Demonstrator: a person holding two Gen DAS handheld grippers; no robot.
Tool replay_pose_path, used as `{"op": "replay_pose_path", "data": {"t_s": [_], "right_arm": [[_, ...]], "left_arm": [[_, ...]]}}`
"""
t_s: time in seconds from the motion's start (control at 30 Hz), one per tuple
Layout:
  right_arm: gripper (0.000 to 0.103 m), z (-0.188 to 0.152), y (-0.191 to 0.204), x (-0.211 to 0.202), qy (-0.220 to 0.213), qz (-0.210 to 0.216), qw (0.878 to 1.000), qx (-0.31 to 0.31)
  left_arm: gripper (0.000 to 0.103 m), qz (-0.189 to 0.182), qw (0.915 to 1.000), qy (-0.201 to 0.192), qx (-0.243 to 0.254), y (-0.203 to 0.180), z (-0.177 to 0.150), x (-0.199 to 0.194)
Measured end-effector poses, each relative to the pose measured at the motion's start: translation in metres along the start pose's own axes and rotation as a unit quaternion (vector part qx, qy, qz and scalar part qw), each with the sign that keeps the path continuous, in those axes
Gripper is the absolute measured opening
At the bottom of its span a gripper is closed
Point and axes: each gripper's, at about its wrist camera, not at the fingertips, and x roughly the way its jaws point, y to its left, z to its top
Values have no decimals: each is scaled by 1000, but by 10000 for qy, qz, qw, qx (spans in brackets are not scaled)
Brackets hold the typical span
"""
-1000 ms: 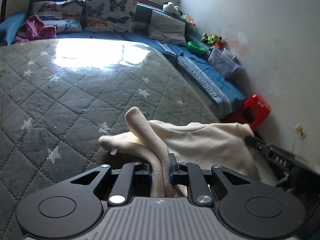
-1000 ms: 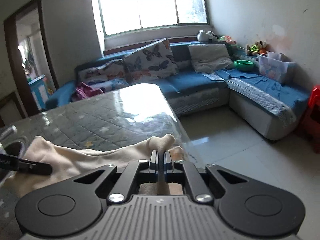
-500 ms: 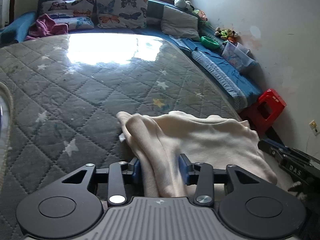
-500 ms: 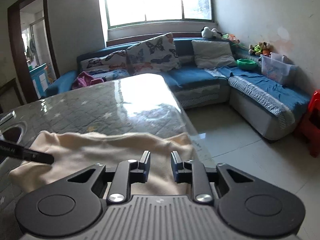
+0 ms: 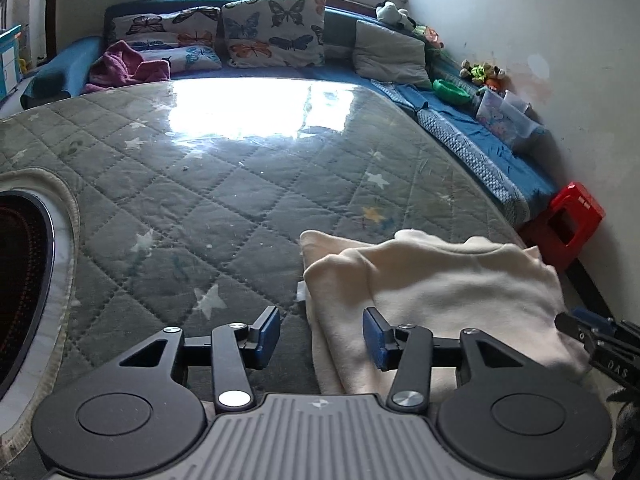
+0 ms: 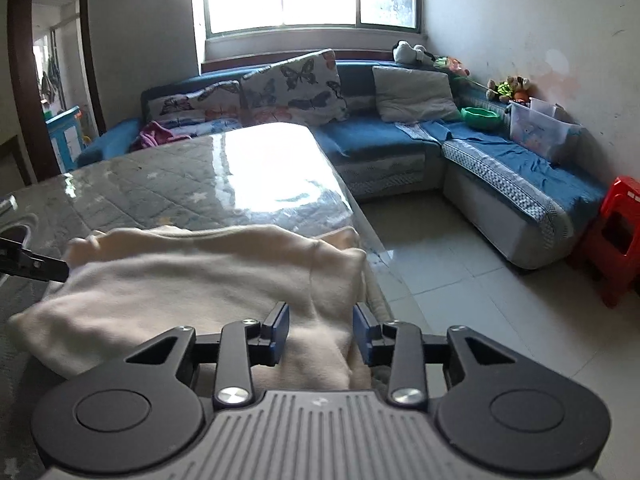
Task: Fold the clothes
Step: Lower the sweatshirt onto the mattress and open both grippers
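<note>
From your left wrist, the left gripper (image 5: 321, 335) gapes wide, having let go the cream garment (image 5: 440, 280) lying folded on the quilted table (image 5: 200, 184). From your right wrist, the right gripper (image 6: 321, 334) has also spread wider, empty; a clear storage box (image 6: 540, 130) on the sofa (image 6: 500, 160) holds unclear items.

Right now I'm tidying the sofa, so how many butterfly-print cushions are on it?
3. All lean on the blue sofa's backrest: a large one in the middle, one left of it, and a third lying lower, beside the pink cloth. More may be hidden.
</note>
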Motion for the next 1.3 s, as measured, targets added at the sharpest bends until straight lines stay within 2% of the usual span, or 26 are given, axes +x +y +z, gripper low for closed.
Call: {"op": "replay_pose_path", "data": {"t_s": [0.13, 0.27, 0.4, 0.57, 0.7, 0.8, 0.97, 1.2, 1.3], "right_arm": [[46, -4, 14, -9, -68, 224, 9995, -209], [49, -13, 30, -13, -52, 353, 9983, -468], [50, -25, 39, -14, -30, 301, 9972, -684], [50, -22, 45, -24, -104, 182, 9957, -904], [51, -15, 52, -28, -300, 415, 9959, -751], [51, -17, 59, -18, -197, 582, 9959, -669], [52, -23, 70, -14, -65, 539, 9935, -996], [52, -11, 64, -13, -51, 561, 9941, -924], [60, -2, 63, -6, -59, 556, 9949, -839]], "left_arm": [[49, -128, 9998, -82, 103, -11, -1, -7], [51, -248, 9992, -78, 294, -24, -7, -9], [51, -259, 9986, -41, 457, -31, -14, -7], [51, -222, 9985, 1, 509, -34, -21, -4], [53, -165, 9981, -6, 600, -38, -23, -3], [54, -102, 9978, 3, 660, -39, -26, -3], [57, -60, 9974, 3, 719, -39, -29, -3], [60, -42, 9973, -8, 727, -35, -33, -6], [64, -61, 9974, 1, 712, -33, -34, -9]]}}
